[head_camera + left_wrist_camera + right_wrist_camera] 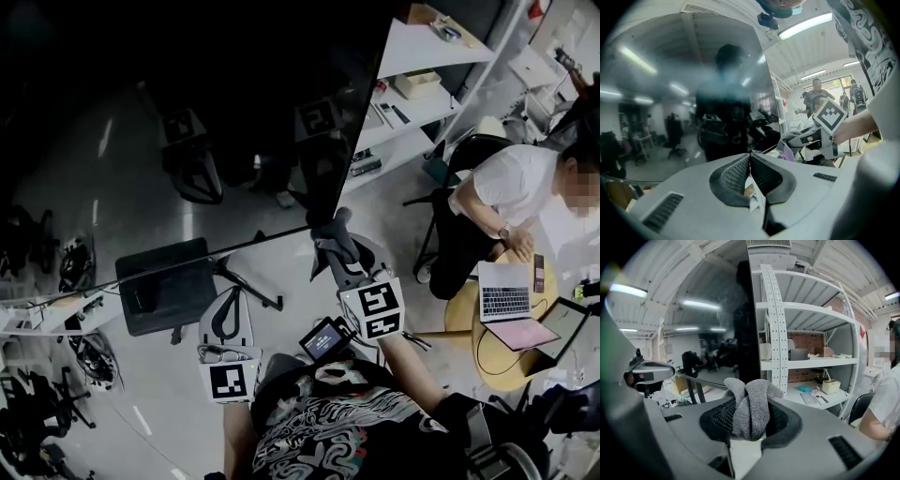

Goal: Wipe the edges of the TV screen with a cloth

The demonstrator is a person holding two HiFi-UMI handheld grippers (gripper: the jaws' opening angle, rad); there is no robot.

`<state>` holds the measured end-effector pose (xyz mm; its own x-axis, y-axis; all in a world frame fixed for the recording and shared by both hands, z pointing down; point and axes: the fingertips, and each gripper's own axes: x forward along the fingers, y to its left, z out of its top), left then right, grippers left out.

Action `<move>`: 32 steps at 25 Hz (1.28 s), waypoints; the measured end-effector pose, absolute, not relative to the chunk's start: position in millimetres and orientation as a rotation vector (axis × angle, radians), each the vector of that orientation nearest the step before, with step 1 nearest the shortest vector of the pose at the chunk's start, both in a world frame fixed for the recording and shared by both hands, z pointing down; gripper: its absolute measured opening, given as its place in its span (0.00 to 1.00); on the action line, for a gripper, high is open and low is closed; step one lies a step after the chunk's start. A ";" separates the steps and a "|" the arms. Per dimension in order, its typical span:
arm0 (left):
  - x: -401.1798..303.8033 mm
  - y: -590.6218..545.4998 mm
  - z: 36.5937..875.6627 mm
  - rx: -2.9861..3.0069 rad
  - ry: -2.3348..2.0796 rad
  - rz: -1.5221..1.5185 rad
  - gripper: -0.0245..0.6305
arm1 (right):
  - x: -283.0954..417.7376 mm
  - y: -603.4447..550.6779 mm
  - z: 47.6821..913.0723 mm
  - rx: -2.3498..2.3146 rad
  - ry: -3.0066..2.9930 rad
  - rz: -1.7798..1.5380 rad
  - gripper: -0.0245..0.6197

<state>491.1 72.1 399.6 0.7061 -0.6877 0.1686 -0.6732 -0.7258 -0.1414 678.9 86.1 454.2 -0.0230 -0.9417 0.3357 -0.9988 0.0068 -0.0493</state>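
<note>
On the white shelves [427, 56], at 1 o'clock in the head view, sits a small box [830, 386]. I cannot see inside it. The floor is grey. A person [511, 187] sits by a round desk [459, 317] at 3 o'clock. The right claw [749, 401] squeezes a grey cloth [750, 411] right by the TV screen [187, 141] edge, near its bottom corner. The left claw [750, 159] is pinched together on nothing. Only the head view shows the laptop [504, 291].

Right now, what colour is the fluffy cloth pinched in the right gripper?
Plain grey. The fluffy terry cloth shows best in the right gripper view.
</note>
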 end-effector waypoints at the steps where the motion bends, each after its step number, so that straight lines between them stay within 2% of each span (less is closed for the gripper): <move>1: 494.0 71.2 399.9 -2.830 1.134 -0.325 0.06 | 679.7 83.8 454.8 2.028 -2.082 0.403 0.27; 16: 504.9 49.4 405.4 -2.832 1.159 -0.292 0.07 | 678.3 63.0 455.0 1.958 -2.122 0.360 0.27; 21: 489.3 42.6 421.3 -2.788 1.146 -0.438 0.07 | 673.9 58.6 455.3 1.936 -2.088 0.321 0.27; 32: 492.8 36.3 423.5 -2.804 1.157 -0.430 0.07 | 674.8 52.6 451.7 1.921 -2.097 0.308 0.27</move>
<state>492.8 36.3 423.5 0.6758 -0.7012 0.2273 -0.6795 -0.7121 -0.1767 674.8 52.6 451.7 -0.0766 -0.9354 0.3452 -0.9952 0.0931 0.0313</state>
